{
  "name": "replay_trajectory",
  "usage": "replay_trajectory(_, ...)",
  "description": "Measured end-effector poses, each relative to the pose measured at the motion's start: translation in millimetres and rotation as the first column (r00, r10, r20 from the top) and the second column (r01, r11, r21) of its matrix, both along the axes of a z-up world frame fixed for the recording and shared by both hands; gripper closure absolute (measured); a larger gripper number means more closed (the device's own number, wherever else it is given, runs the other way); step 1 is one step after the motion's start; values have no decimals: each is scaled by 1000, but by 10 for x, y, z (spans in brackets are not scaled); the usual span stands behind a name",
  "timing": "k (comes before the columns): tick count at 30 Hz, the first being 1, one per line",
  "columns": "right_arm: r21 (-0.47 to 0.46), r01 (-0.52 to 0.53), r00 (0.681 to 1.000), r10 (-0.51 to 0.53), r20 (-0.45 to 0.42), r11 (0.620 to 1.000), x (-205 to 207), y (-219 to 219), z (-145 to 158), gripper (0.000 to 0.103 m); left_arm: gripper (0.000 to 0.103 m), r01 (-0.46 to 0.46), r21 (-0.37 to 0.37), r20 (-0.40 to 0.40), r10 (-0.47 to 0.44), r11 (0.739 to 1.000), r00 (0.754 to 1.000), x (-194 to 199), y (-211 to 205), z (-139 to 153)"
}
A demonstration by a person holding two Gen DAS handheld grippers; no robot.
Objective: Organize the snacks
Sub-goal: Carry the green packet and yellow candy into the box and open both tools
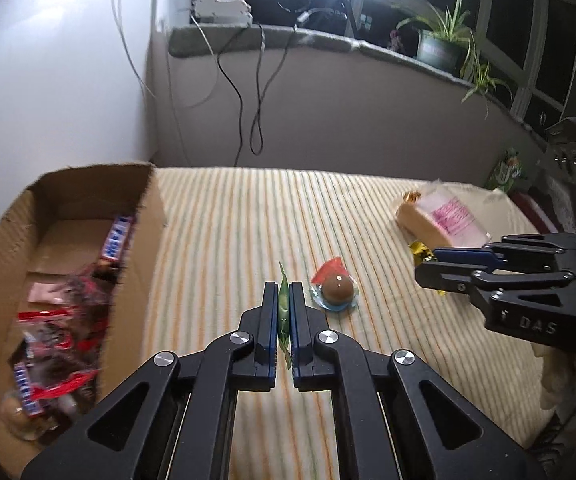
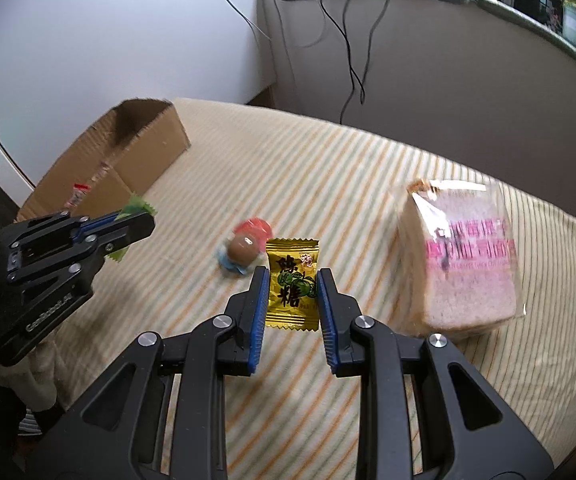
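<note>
My left gripper [image 1: 284,292] is shut on a green candy wrapper [image 1: 284,308], held above the striped cloth beside the cardboard box [image 1: 88,184]; it also shows in the right wrist view [image 2: 138,220]. My right gripper [image 2: 292,274] holds a yellow candy packet [image 2: 292,280] between its blue pads, lifted above the cloth; it also shows in the left wrist view [image 1: 427,264]. A packed brown egg [image 1: 337,290] with a red tab lies on the cloth between the grippers. A bag of sliced bread [image 2: 463,256] lies at the right.
The box holds several Snickers bars [image 1: 118,238] and red packets. The striped cloth [image 1: 228,216] covers the table. A wall, cables and a sill with a potted plant [image 1: 439,40] stand behind. A dark device [image 1: 575,152] stands at the far right.
</note>
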State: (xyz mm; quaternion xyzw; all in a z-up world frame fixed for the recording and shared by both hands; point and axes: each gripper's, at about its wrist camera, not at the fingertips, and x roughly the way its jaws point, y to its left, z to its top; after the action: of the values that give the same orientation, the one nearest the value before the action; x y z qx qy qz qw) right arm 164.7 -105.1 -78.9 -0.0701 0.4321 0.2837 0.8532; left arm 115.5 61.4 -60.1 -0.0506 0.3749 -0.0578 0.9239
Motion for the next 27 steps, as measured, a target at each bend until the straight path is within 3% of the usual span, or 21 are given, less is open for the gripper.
replay_trajectory(11, 11, -105, 993, 104, 59, 994, -138, 684, 330, 78, 99, -113, -1, 64, 113, 994, 991, -405, 587, 256)
replay_trajectory(27, 17, -237, 970, 236, 55, 971, -265, 1661, 354, 78, 99, -252, -18, 72, 252, 968, 965, -714, 1305, 202)
